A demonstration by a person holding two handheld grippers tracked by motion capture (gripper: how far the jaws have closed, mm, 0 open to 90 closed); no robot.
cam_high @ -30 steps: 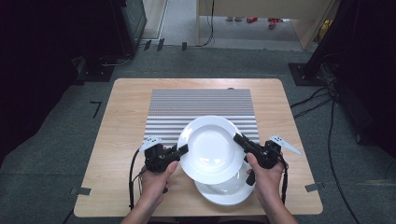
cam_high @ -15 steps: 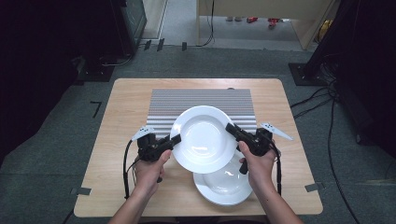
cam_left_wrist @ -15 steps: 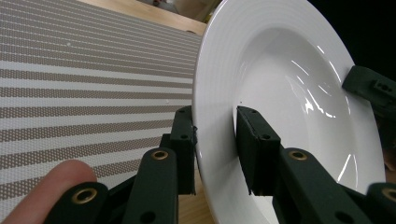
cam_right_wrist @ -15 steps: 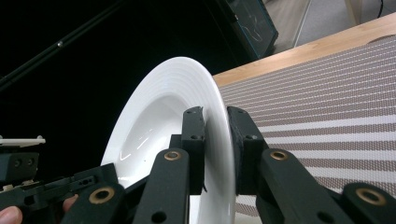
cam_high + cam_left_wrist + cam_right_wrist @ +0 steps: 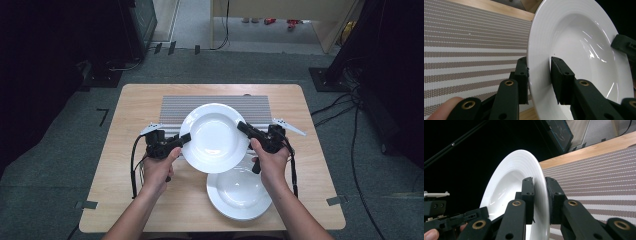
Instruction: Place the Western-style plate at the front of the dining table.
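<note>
Both grippers clamped the raised white plate (image 5: 215, 136) by opposite rims, left gripper (image 5: 184, 139) and right gripper (image 5: 243, 128), above the striped mat (image 5: 172, 107); a second, empty plate (image 5: 239, 193) lay on the table (image 5: 125, 165)

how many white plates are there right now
2. One plate is held up over the near edge of the striped mat, gripped on its rim by the left gripper and the right gripper. The other plate lies on the table nearer the person.
</note>
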